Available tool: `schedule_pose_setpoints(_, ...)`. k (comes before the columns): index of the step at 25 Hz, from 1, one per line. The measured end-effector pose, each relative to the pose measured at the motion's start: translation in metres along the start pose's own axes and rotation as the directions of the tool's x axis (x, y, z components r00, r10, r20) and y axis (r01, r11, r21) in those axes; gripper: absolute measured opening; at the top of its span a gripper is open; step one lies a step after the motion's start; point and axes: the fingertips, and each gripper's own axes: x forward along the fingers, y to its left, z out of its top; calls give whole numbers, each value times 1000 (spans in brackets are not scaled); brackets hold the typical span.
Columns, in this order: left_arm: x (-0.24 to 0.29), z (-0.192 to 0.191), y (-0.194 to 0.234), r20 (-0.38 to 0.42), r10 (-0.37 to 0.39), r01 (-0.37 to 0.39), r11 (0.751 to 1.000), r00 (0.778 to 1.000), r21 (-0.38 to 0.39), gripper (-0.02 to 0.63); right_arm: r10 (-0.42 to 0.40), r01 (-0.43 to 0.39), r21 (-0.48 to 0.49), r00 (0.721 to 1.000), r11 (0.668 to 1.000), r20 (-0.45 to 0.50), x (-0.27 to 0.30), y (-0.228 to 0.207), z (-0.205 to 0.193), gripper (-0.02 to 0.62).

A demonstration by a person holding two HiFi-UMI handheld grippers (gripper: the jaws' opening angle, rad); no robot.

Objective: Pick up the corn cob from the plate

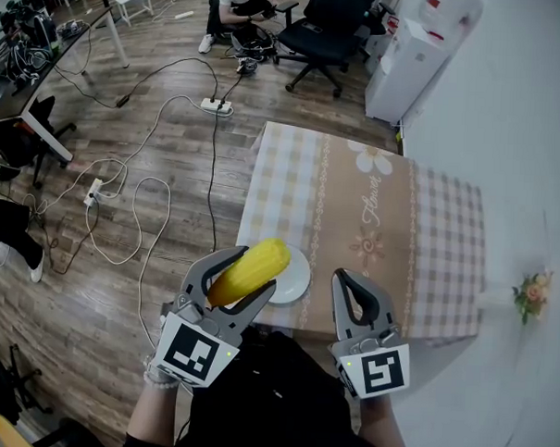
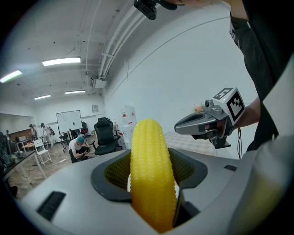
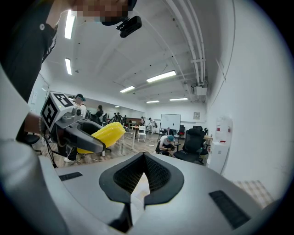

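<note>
My left gripper [image 1: 247, 272] is shut on the yellow corn cob [image 1: 250, 269], holding it lifted over the left edge of the white plate [image 1: 291, 281]. In the left gripper view the corn cob [image 2: 151, 170] stands up between the jaws, filling the gap. From the right gripper view the corn cob [image 3: 104, 134] shows at the left, clamped in the other gripper. My right gripper [image 1: 348, 288] hovers just right of the plate, jaws closed together with nothing between them. The plate sits at the table's near edge and looks bare.
The table [image 1: 373, 213] wears a beige checked cloth with flower prints. Cables and a power strip [image 1: 216, 105] lie on the wooden floor to the left. An office chair [image 1: 325, 35] and a white appliance [image 1: 407, 61] stand beyond the table. A white wall runs along the right.
</note>
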Motion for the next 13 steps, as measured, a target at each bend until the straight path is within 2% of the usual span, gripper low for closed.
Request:
schedule_pose_setpoints(4,1,-1,-1,2,-3,3,1000,1000,2,258,-4,4,-2,1000,1000,2,0,0,0,41)
schedule_pose_setpoints(8,1,-3,-2,4,-28,28,998,1000,57,258,-10,10,1,1000,1000,13,0,-1,1,41)
schedule_pose_setpoints(13,1,1,-2,-4,-3,3,1000,1000,-19,258,3,-3,-3,1000,1000,-5,0,1,0,41)
